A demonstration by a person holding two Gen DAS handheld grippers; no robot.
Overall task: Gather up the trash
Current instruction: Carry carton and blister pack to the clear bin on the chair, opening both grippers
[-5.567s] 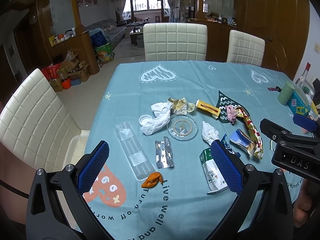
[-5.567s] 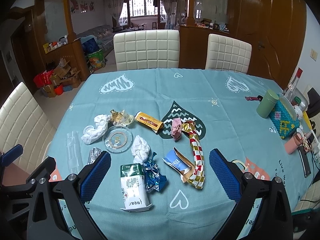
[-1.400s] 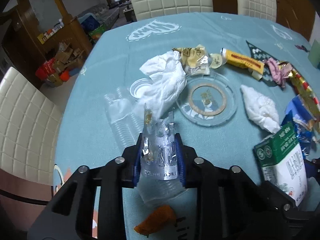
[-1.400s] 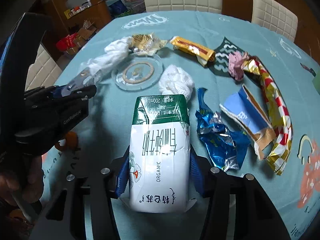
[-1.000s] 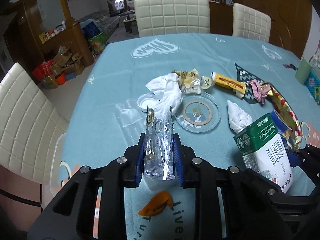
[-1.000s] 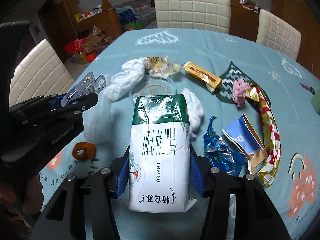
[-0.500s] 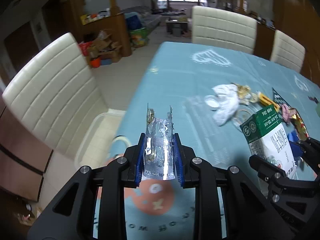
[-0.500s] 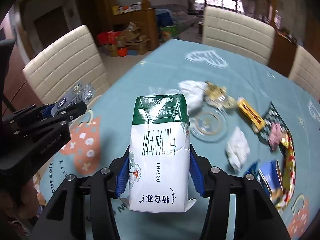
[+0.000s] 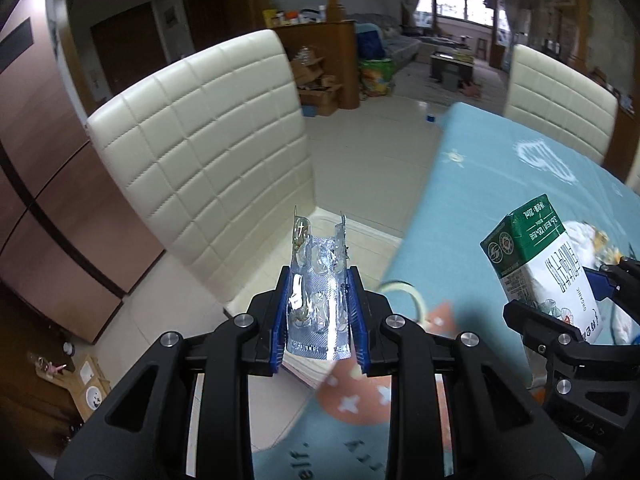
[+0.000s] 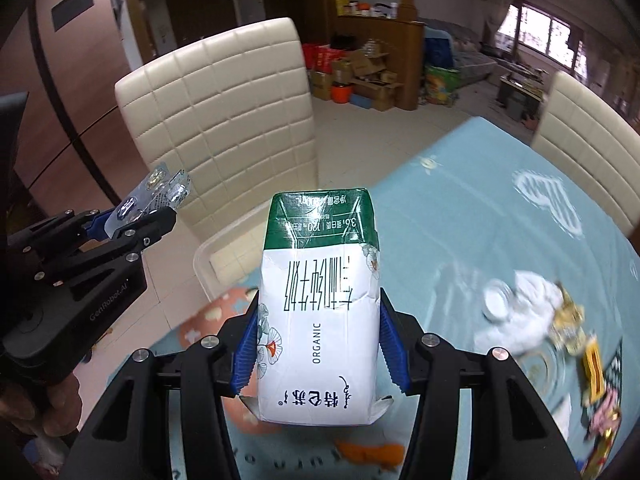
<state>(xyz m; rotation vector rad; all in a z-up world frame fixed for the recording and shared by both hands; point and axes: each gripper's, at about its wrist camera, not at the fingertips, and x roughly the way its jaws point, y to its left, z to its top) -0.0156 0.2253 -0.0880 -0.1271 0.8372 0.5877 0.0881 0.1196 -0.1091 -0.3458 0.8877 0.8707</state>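
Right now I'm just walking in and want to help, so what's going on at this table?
A person is clearing trash with two handheld grippers. The left gripper has an empty pill blister pack between its pads, and its jaws are opening slightly. The right gripper is clamped on a green-and-white milk carton. Both are held near the table's edge, facing a white chair and a pale bin on the floor. More wrappers remain on the blue tablecloth.

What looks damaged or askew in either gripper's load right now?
The blister pack in the left gripper is bent into a trough, its edges curled up. The milk carton in the right gripper is creased and held upside down.
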